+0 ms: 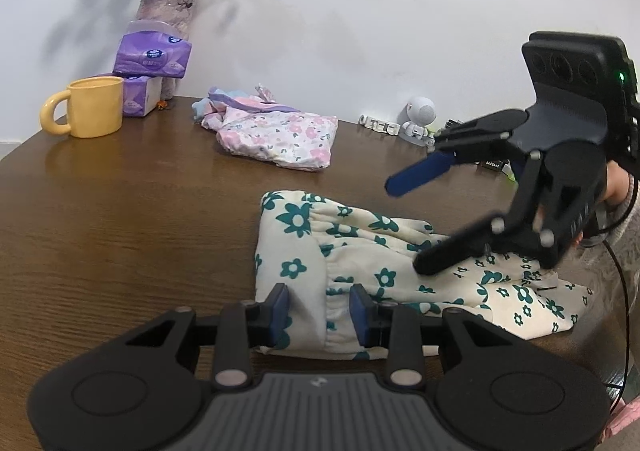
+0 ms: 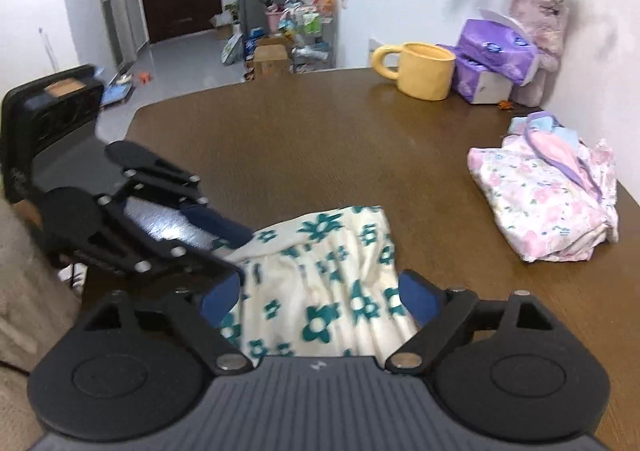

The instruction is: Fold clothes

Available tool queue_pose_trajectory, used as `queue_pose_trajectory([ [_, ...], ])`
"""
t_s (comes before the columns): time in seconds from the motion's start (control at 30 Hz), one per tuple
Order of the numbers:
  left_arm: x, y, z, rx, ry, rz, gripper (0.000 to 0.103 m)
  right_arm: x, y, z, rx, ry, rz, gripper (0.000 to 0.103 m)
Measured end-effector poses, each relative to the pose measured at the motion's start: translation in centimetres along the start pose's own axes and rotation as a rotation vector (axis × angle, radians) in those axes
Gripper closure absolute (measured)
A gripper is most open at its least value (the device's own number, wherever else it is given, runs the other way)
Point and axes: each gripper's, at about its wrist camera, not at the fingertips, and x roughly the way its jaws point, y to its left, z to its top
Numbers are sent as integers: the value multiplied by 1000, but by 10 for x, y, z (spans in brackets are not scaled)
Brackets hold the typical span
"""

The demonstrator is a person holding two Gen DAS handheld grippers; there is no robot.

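A cream garment with teal flowers (image 1: 304,251) (image 2: 320,251) lies folded on the brown wooden table (image 1: 120,211). My left gripper (image 1: 320,307) (image 2: 240,251) sits at its near gathered edge, blue pads closed on a thick fold of the cloth. My right gripper (image 1: 404,227) (image 2: 320,291) stands open over the garment's right part. Its lower finger rests on the fabric and its upper finger is raised in the air. In the right wrist view its two pads flank the cloth without pressing it.
A folded pink floral garment (image 1: 280,135) (image 2: 540,203) lies further back. A yellow mug (image 1: 96,107) (image 2: 426,71), purple tissue packs (image 1: 152,57) (image 2: 496,47) and a vase of flowers (image 1: 164,11) stand by the wall. A small white figure (image 1: 420,115) sits at the back right.
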Motion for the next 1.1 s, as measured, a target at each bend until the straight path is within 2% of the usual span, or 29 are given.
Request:
queue_pose_trajectory([
  [0.2, -1, 1, -1, 0, 5, 7, 71, 19, 14, -9, -85, 96, 4, 18],
  [0.33, 1, 1, 0, 1, 9, 7, 71, 25, 2, -19, -40, 133, 7, 42],
  [0.37, 1, 2, 0, -1, 10, 7, 71, 25, -1, -22, -32, 130, 8, 43],
  [0.57, 0, 6, 3, -21, 8, 20, 68, 23, 3, -37, -46, 81, -16, 42],
  [0.6, -1, 8, 4, -30, 6, 27, 65, 22, 4, -37, -44, 80, -20, 42],
  [0.73, -5, 18, 7, -77, 9, 33, 63, 11, 9, -32, -51, 102, -40, 42],
  [0.83, -4, 27, 8, -131, 26, 6, 57, 6, 11, -30, -66, 123, -47, 42],
  [0.93, 0, 38, 9, -202, 47, -35, 57, 12, 7, -35, -53, 148, -40, 42],
  [1.1, 14, 53, 9, -318, 99, -126, 57, 11, 3, -43, -31, 114, -29, 41],
])
